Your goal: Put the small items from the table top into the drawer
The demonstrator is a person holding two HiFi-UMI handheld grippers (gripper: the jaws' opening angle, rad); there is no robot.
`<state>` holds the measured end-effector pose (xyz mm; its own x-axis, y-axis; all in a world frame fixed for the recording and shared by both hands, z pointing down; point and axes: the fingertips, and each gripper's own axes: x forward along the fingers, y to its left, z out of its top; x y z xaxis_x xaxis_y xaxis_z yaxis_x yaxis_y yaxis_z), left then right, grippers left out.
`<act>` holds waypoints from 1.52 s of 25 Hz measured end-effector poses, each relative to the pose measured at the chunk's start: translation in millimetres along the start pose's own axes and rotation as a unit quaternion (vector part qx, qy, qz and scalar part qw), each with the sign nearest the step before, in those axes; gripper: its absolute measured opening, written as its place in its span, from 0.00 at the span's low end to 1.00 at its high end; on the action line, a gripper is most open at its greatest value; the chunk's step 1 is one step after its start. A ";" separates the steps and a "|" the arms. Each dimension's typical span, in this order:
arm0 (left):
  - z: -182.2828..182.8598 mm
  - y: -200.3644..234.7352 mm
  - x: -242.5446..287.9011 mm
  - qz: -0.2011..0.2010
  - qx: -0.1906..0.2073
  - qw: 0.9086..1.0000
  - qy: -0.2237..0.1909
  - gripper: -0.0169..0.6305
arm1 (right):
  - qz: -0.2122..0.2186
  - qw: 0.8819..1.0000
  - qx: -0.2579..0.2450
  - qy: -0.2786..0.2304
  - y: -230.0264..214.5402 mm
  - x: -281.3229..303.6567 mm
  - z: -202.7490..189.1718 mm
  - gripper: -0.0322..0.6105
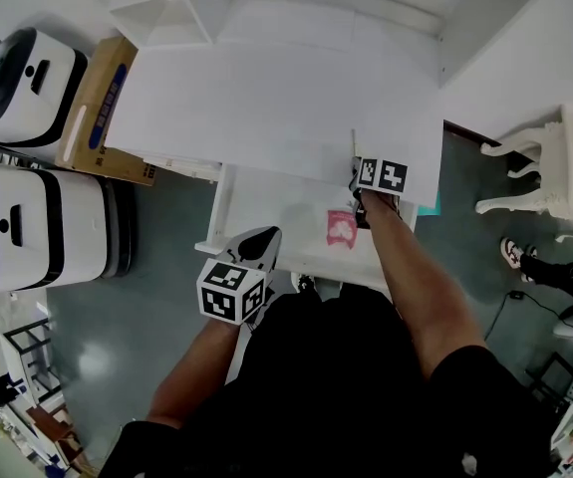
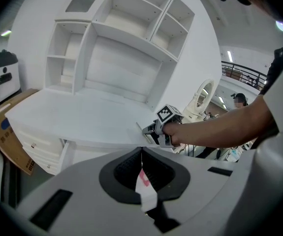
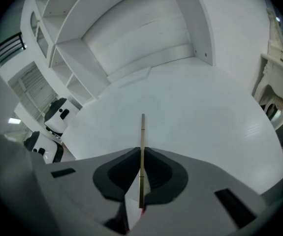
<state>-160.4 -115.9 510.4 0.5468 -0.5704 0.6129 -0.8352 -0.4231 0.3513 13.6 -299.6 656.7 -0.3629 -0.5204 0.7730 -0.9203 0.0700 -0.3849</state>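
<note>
In the head view the right gripper (image 1: 356,177), middle right, holds a stick (image 1: 354,145) at the table (image 1: 266,98) edge above the open drawer (image 1: 266,207); in the left gripper view the left gripper (image 2: 141,154) is closed on nothing; in the right gripper view the jaws pinch the stick, so bring it low into the drawer before letting go.
</note>
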 end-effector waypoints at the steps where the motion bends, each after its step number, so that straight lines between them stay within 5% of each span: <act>1: 0.0 -1.5 1.6 -0.002 0.001 1.000 0.000 0.04 | 0.009 1.000 0.007 -0.003 0.5 -2.8 0.2 0.12; 14: 2.6 -22.6 23.2 -0.028 0.013 1.000 0.003 0.04 | 0.085 0.996 -0.024 -0.021 3.9 -76.3 -7.0 0.12; 23: -0.2 -44.8 39.4 -0.041 0.029 0.999 0.014 0.04 | 0.098 0.994 -0.046 0.024 -29.1 -131.6 -83.8 0.12; 31: -3.5 -57.9 45.0 -0.049 0.039 0.998 0.026 0.04 | 0.056 0.993 0.059 0.083 -68.2 -107.9 -149.4 0.12; 38: -7.1 -59.6 38.3 -0.039 0.043 0.998 0.033 0.04 | -0.026 0.986 0.127 0.106 -112.8 -55.3 -173.3 0.12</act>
<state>-90.1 -107.5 518.0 0.6022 -0.4873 0.6324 -0.7807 -0.5250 0.3389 112.1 -131.3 744.8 -0.3628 -0.3268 0.8727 -0.8823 -0.1810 -0.4346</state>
